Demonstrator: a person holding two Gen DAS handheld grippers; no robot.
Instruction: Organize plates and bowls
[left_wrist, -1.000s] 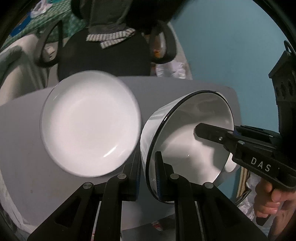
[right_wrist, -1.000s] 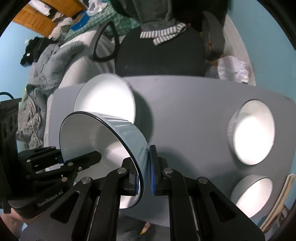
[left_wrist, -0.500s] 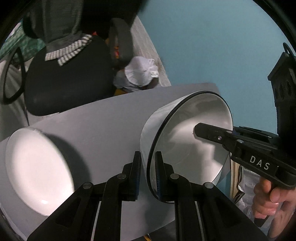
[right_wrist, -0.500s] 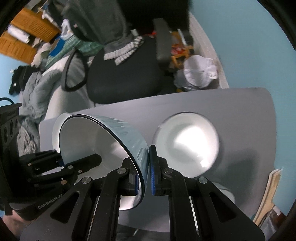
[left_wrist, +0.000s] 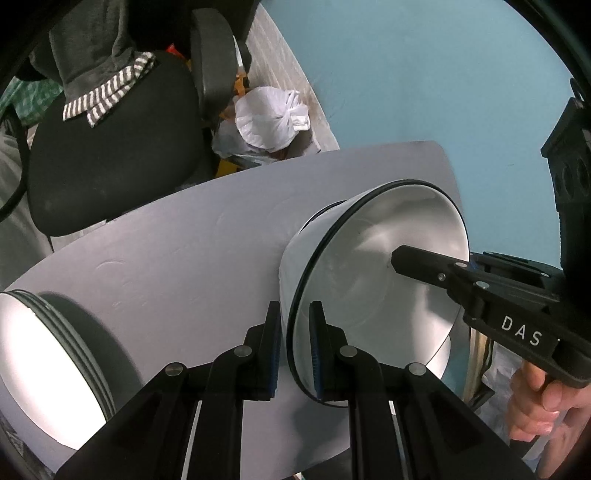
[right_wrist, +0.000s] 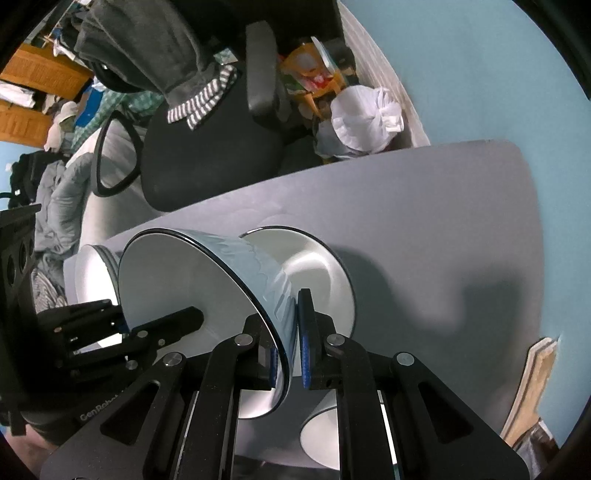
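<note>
Two grippers share one bowl (left_wrist: 373, 273) — tipped on its side above the grey table (left_wrist: 184, 251). Far left sits a stack of plates (left_wrist: 44, 369), at the table's edge. The left gripper (left_wrist: 293, 347) pinches the bowl's near rim, one finger inside, one outside. The right gripper (right_wrist: 287, 354) clamps the opposite rim the same way. Just behind the held bowl a second bowl (right_wrist: 314, 266) rests on the table, and a third bowl (right_wrist: 321, 435) sits lower right, near the edge.
</note>
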